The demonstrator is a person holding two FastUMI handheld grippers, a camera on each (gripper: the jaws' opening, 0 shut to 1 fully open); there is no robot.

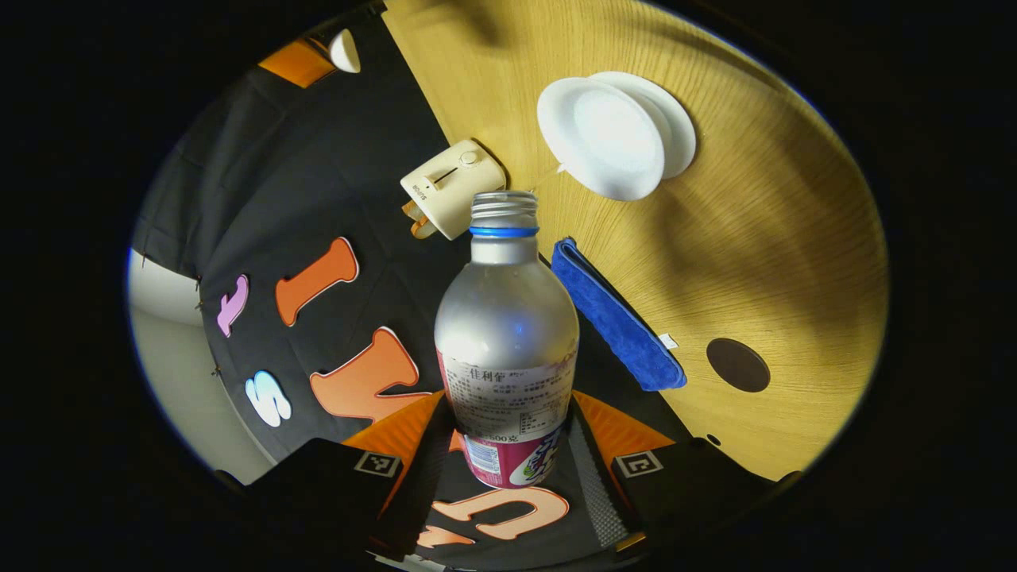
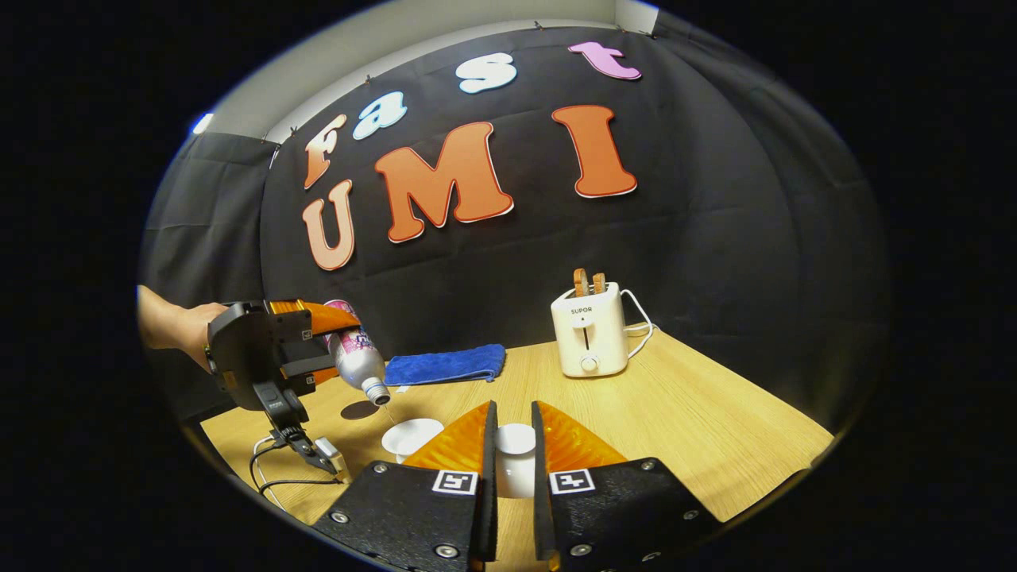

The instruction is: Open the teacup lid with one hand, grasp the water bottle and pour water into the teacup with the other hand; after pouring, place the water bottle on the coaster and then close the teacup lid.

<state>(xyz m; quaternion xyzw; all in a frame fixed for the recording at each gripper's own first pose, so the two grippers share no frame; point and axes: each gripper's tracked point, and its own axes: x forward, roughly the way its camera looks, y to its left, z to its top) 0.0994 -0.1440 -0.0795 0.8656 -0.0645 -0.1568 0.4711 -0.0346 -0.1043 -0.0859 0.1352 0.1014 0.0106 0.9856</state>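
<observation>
While water bottle (image 2: 356, 357) tips mouth-down in left gripper (image 2: 306, 342), clamped on its lower body, long axis aimed just above teacup (image 1: 601, 137); coaster (image 1: 738, 365) near. Right gripper (image 2: 512, 445) almost closed, pinching white lid (image 2: 515, 438), apparently.

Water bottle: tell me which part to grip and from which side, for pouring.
Grip the water bottle at its wide lower body, coming from the base end, jaws on opposite sides, as the left gripper does. The narrow neck is left free over the teacup.
</observation>
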